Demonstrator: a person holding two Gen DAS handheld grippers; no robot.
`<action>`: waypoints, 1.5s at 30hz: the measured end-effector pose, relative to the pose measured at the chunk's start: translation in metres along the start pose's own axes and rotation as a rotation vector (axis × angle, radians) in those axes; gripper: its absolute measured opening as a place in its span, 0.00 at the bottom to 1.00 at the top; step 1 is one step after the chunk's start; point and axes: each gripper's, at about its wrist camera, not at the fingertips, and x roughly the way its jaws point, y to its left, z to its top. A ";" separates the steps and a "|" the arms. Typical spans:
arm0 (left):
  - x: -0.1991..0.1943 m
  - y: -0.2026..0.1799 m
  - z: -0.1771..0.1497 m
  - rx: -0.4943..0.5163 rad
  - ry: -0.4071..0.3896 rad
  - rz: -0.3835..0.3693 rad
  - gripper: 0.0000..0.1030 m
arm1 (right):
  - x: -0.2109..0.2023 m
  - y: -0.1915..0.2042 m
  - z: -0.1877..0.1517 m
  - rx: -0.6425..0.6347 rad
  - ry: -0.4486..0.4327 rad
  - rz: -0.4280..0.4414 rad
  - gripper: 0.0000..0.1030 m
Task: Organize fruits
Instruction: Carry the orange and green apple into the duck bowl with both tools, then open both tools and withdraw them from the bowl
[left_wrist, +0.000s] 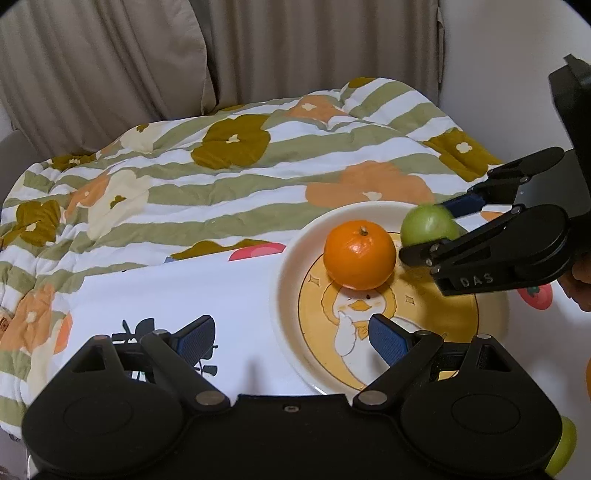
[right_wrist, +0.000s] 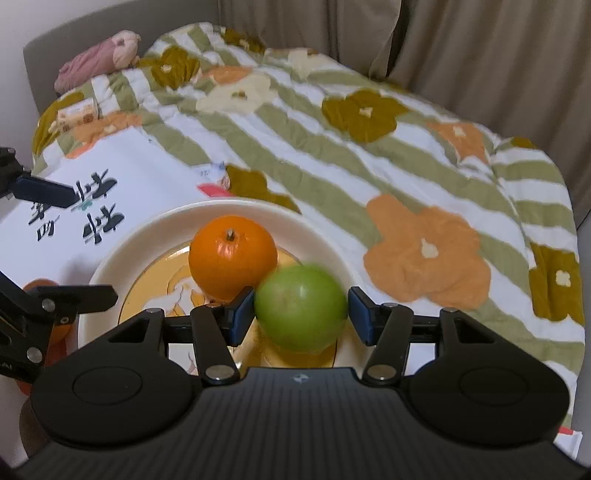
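A: How far along is it?

B: 1 orange (left_wrist: 359, 254) sits on the plate (left_wrist: 295, 243), center-right in the left view. A green fruit (right_wrist: 301, 308) is over the plate beside it, blurred. More fruit looks left over: an orange one (right_wrist: 48, 332) at the right view's left edge, a green one (left_wrist: 563, 450) at the left view's lower right.

A: And the grippers?

B: Left gripper (left_wrist: 291, 341), lower center, stands wide apart and empty, angled down. Right gripper (right_wrist: 301, 314) is apart too, the green fruit between its pads, seemingly released.

green fruit (right_wrist: 301, 308) between right tongs (right_wrist: 301, 314), perhaps loose
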 end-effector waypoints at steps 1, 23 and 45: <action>-0.001 0.000 0.000 -0.001 -0.001 0.003 0.90 | -0.002 0.001 0.000 -0.008 -0.016 -0.017 0.84; -0.071 0.010 -0.007 -0.062 -0.089 0.010 0.90 | -0.092 0.014 0.003 0.118 -0.063 -0.120 1.00; -0.207 0.042 -0.077 -0.112 -0.332 0.047 1.00 | -0.244 0.086 -0.041 0.449 -0.123 -0.239 1.00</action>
